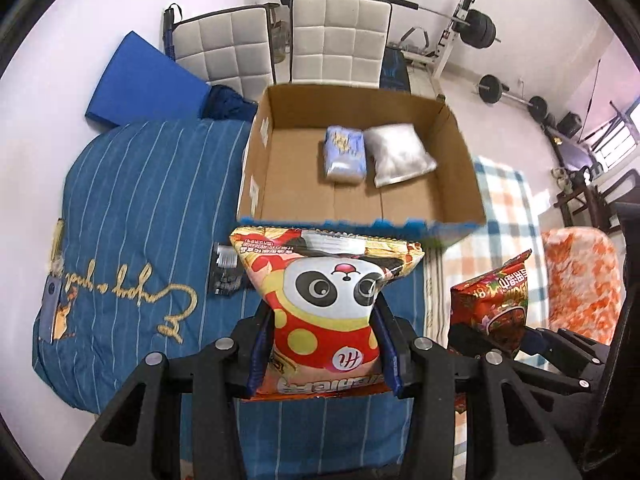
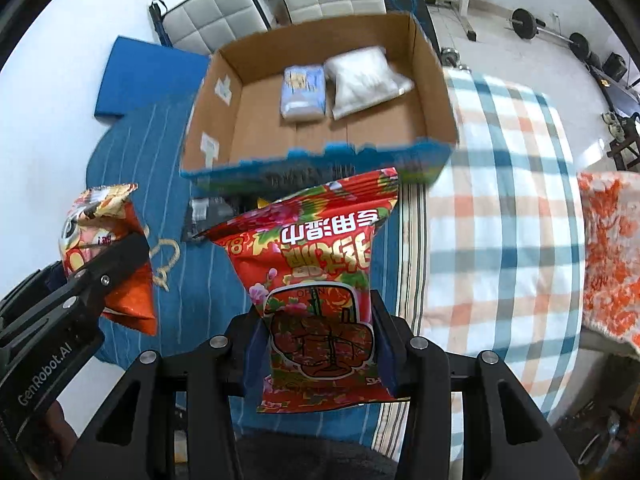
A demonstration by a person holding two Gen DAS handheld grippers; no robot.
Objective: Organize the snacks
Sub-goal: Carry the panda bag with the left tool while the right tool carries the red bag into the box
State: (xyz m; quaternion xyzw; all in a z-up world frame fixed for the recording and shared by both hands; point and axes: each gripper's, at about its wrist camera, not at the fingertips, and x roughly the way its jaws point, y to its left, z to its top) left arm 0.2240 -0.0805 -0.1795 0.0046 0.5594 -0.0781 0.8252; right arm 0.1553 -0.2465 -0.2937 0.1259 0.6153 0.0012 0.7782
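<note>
My left gripper [image 1: 322, 344] is shut on a panda snack bag [image 1: 326, 300], held up just short of the near wall of an open cardboard box [image 1: 256, 176]. My right gripper [image 2: 318, 340] is shut on a red flowered snack bag [image 2: 316, 276], also held before the cardboard box [image 2: 208, 120]. Inside the box lie a blue-white packet [image 1: 345, 154] and a white pillow-shaped packet [image 1: 398, 154], side by side at the back right. The red flowered snack bag [image 1: 496, 300] shows at the right of the left wrist view, and the panda snack bag [image 2: 104, 236] at the left of the right wrist view.
The box stands on a bed with a blue striped quilt [image 1: 132, 208] and a checked blanket [image 2: 512, 184]. A dark small packet [image 1: 226, 270] lies on the quilt by the box's near left corner. White chairs [image 1: 340, 36] and barbell weights [image 1: 478, 28] stand behind.
</note>
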